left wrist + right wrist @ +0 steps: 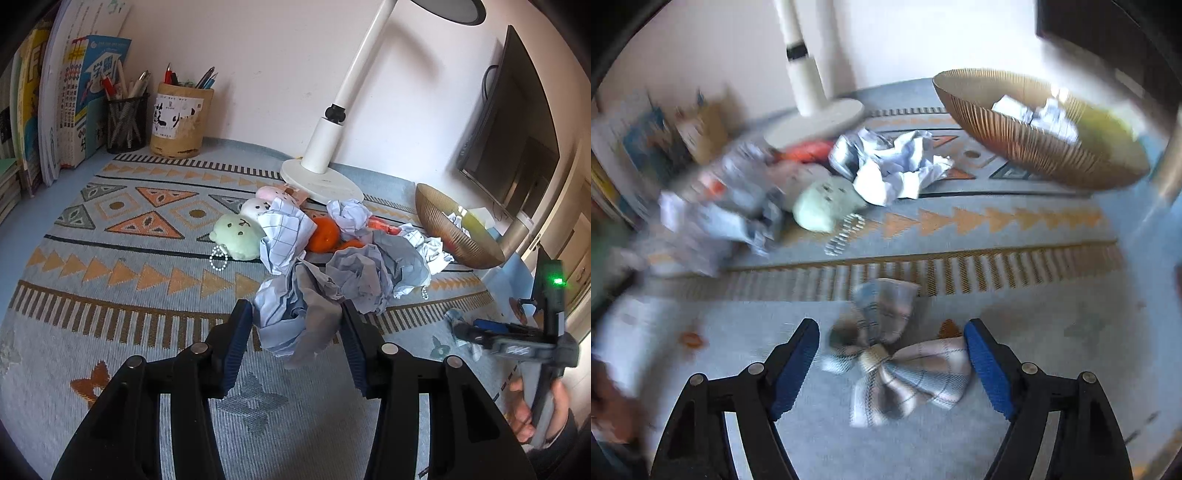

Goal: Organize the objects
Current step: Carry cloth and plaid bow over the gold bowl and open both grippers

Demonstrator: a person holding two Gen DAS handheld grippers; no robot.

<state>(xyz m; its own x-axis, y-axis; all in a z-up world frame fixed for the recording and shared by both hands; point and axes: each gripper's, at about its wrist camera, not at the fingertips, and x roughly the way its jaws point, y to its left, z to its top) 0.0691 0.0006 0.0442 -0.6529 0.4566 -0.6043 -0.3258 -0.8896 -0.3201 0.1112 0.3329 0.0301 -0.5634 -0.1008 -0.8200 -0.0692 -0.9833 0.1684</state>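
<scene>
My left gripper (295, 314) is shut on a crumpled blue-grey paper ball (295, 325) and holds it above the patterned mat (129, 258). Behind it lies a pile: more crumpled paper (373, 273), oranges (324, 234), a green plush toy (236, 236) with a bead chain, and pink and white plushes (267, 195). My right gripper (892, 332) is open, its jaws on either side of a plaid bow (897, 373) lying on the mat; the bow is not gripped. That view is blurred. The right gripper also shows in the left wrist view (517, 339).
A ribbed brown bowl (436, 221) with paper and a yellow-green thing inside stands at the right, also seen in the right wrist view (1027, 140). A white lamp base (321, 181), two pen holders (181, 118), books (74, 110) and a monitor (513, 129) line the back.
</scene>
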